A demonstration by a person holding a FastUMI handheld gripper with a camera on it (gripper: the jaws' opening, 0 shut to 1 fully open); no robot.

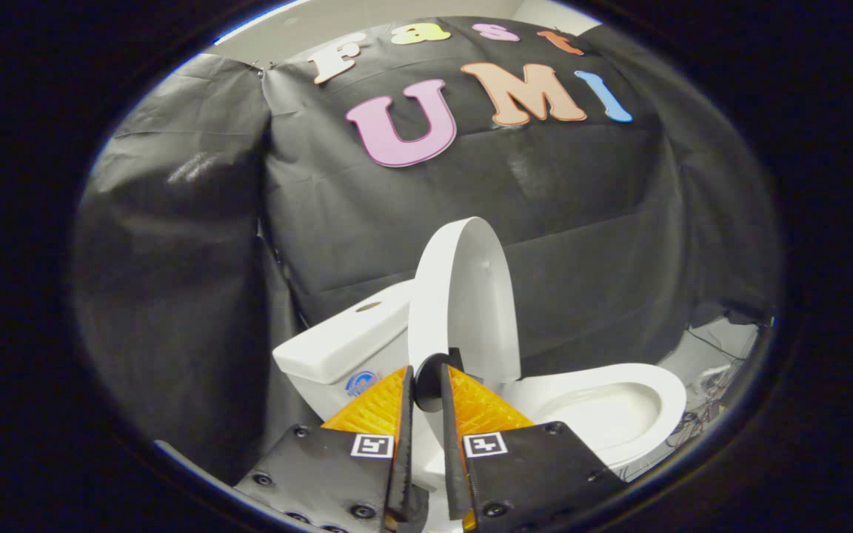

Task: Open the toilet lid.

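The white tank (349, 337) sat at ten o'clock from the gripper (426, 381), whose fingers stood narrow on the edge of the raised toilet lid (463, 296) (a dark round piece between them); the open bowl (604, 411) lay at three o'clock.

No word or number can be read here. A small square black-and-white code marker (372, 446) sits on the left finger of the gripper (426, 372), and a second marker (484, 444) sits on the right finger; they are patterns, not letters. A small round blue sticker (361, 383) is on the front of the white tank (338, 342), too small to read. The fingers stand close together and pinch the lower edge of the upright toilet lid (463, 296).
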